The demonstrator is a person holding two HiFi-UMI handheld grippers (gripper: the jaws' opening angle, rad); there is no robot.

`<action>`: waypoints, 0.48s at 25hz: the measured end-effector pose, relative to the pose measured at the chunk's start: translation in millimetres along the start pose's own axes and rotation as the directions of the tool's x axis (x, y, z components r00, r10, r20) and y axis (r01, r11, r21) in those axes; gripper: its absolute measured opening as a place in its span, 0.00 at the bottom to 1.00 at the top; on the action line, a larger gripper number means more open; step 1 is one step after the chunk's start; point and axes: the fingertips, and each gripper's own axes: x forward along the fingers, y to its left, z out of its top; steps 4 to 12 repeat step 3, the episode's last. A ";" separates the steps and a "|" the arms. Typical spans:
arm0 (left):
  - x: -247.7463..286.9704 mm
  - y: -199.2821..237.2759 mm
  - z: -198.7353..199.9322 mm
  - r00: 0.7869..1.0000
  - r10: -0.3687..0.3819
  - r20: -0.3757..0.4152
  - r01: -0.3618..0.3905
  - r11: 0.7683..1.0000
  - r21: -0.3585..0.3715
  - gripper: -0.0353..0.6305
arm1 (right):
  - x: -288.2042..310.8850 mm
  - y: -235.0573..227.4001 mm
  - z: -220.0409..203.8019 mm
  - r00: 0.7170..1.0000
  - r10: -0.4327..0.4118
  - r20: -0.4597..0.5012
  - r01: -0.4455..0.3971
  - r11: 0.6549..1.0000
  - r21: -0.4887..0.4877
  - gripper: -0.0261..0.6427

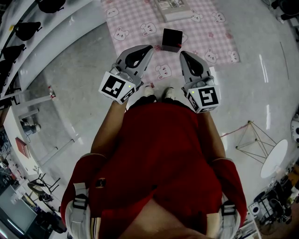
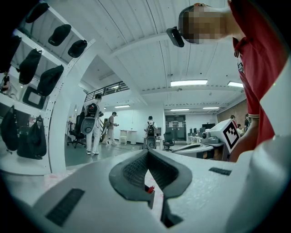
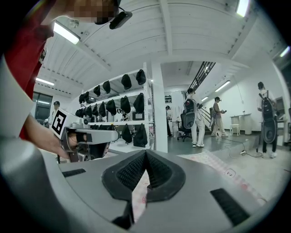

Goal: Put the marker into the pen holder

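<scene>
In the head view a black cube-shaped pen holder [image 1: 171, 39] stands on a pink checked mat [image 1: 135, 23] on the floor, ahead of the person's shoes. Both grippers are held at waist height, pointing toward the mat. My left gripper [image 1: 147, 48] is just left of the holder, and my right gripper [image 1: 183, 54] is just below and right of it. Each one's jaws meet at the tips with nothing between them: left gripper [image 2: 148, 154], right gripper [image 3: 146, 153]. A small red bit [image 2: 150, 189] shows through the left jaw gap; I cannot tell whether it is the marker.
A flat box [image 1: 173, 8] lies at the mat's far end. White shelving with black bags [image 1: 28, 30] runs along the left. A wire frame [image 1: 254, 136] and a round white table [image 1: 274, 158] stand at the right. Several people [image 2: 93, 127] walk in the hall behind.
</scene>
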 end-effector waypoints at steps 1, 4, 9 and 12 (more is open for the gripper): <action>0.3 0.2 -1.0 1.000 0.000 0.000 0.000 1.000 0.000 0.06 | 0.3 -0.6 -1.3 1.000 -0.002 -0.001 0.002 1.000 0.002 0.04; 0.9 0.6 -2.8 1.000 0.000 -0.001 0.000 1.000 0.000 0.06 | 0.6 -1.9 -3.7 1.000 -0.006 -0.002 0.006 1.000 0.005 0.04; 0.9 0.6 -2.8 1.000 0.000 -0.001 0.000 1.000 0.000 0.06 | 0.6 -1.9 -3.7 1.000 -0.006 -0.002 0.006 1.000 0.005 0.04; 0.9 0.6 -2.8 1.000 0.000 -0.001 0.000 1.000 0.000 0.06 | 0.6 -1.9 -3.7 1.000 -0.006 -0.002 0.006 1.000 0.005 0.04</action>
